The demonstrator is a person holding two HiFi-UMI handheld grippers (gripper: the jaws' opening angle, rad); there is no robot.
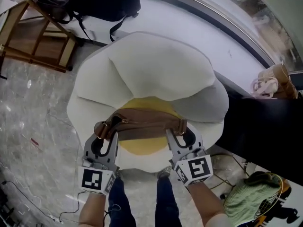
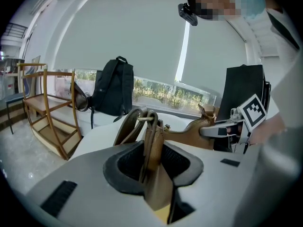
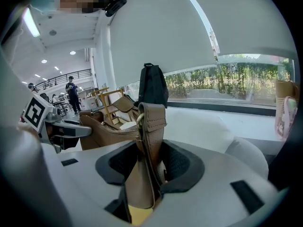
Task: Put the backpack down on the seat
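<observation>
White seat (image 1: pixel 156 74), brown backpack (image 1: pixel 142 126) gripped, perhaps touching

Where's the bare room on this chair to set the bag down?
The yellow seat under the brown bag is bare, bordered by the white back cushions behind and at both sides. Around the chair it is crowded: wooden rack and black backpack at far left, green bundle at right.

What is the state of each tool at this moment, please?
Left tool: closed, gripping the left end of the brown leather bag.
Right tool: closed, gripping the right end of the same bag.
</observation>
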